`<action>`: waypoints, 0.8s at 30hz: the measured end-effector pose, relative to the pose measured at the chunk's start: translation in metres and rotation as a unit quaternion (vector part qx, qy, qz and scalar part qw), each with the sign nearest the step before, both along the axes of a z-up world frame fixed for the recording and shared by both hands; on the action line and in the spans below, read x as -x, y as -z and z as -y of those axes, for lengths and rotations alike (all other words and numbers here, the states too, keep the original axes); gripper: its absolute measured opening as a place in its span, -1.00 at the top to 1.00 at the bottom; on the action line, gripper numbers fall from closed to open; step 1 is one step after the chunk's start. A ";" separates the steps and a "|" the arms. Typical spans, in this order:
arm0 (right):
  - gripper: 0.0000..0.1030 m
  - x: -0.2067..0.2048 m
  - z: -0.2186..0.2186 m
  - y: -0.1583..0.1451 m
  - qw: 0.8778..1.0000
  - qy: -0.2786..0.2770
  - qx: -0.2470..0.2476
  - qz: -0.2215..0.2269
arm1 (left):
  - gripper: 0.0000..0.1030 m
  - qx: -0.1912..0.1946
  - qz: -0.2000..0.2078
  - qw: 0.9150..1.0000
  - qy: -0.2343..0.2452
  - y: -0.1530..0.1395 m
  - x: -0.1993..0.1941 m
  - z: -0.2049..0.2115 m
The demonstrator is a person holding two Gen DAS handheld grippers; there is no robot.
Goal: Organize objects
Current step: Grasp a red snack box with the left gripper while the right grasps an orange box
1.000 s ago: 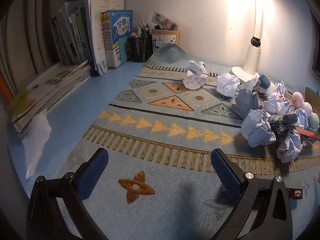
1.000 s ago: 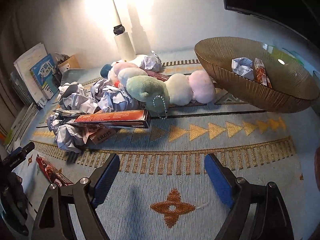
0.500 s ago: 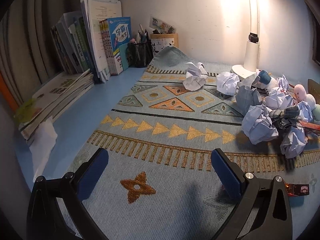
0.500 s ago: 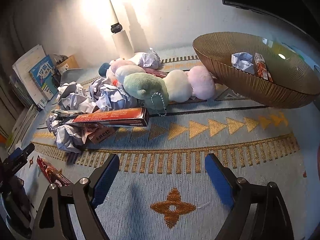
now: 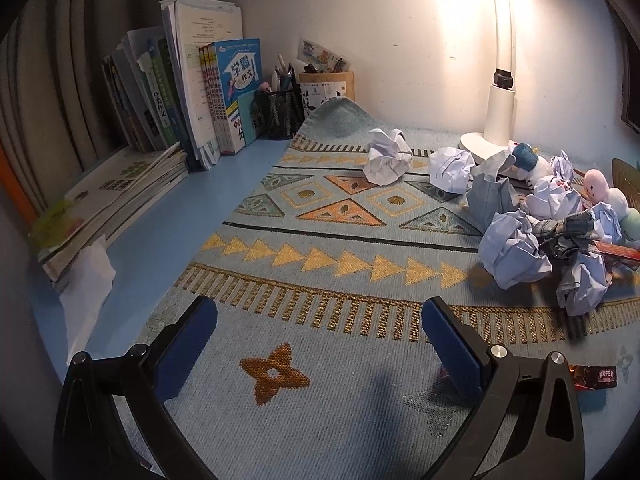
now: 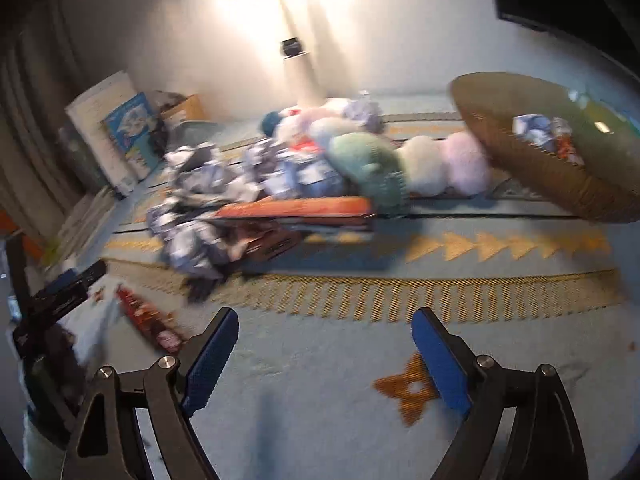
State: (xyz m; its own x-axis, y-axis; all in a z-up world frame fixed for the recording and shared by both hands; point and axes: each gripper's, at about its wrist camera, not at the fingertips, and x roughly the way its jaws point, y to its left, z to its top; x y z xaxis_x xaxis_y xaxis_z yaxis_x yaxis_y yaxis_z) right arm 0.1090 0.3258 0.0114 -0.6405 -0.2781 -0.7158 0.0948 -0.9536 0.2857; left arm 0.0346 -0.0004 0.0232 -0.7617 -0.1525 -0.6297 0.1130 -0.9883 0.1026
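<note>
Left gripper (image 5: 318, 334) and right gripper (image 6: 324, 334): jaws wide apart, empty, low over the mat (image 5: 344, 396), likely staged for a pick. Beyond, paper balls (image 5: 514, 254) and plush (image 6: 368, 170) piled; bowl (image 6: 552, 176) far right, presumably the destination.

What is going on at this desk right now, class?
A person is tidying a cluttered desk with two handheld grippers. Both the left gripper and the right gripper hover above the patterned mat with jaws open, holding nothing. A heap of crumpled paper balls, a red box and a plush toy lies unsorted. The brown bowl already holds a few items. The right view is blurred.
</note>
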 end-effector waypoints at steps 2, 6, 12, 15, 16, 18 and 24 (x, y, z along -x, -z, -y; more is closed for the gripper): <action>-0.71 -0.007 0.026 0.003 0.999 -0.033 0.022 0.006 | -0.99 -0.040 0.006 0.999 0.009 -0.002 -0.007 0.009; -0.01 -0.003 0.079 0.016 0.995 -0.095 0.017 0.036 | -0.98 -0.155 0.018 0.987 0.029 -0.003 -0.033 0.022; 0.09 -0.006 0.128 0.021 0.978 -0.192 0.074 0.036 | -0.72 -0.158 0.059 0.982 0.087 -0.006 -0.042 -0.016; 0.09 -0.010 0.121 0.009 0.980 -0.194 0.041 0.013 | -0.55 -0.189 0.083 0.974 0.099 0.004 -0.032 -0.022; 0.09 -0.010 0.109 0.001 0.984 -0.176 0.013 -0.005 | -0.54 -0.192 0.091 0.972 0.098 0.007 -0.027 -0.024; 0.09 -0.001 0.086 -0.014 0.987 -0.147 -0.054 -0.038 | -0.54 -0.202 0.103 0.969 0.095 0.012 -0.018 -0.028; 0.09 0.060 0.057 -0.020 0.974 -0.162 -0.158 -0.024 | -0.65 -0.194 0.118 0.971 0.072 0.019 0.003 -0.061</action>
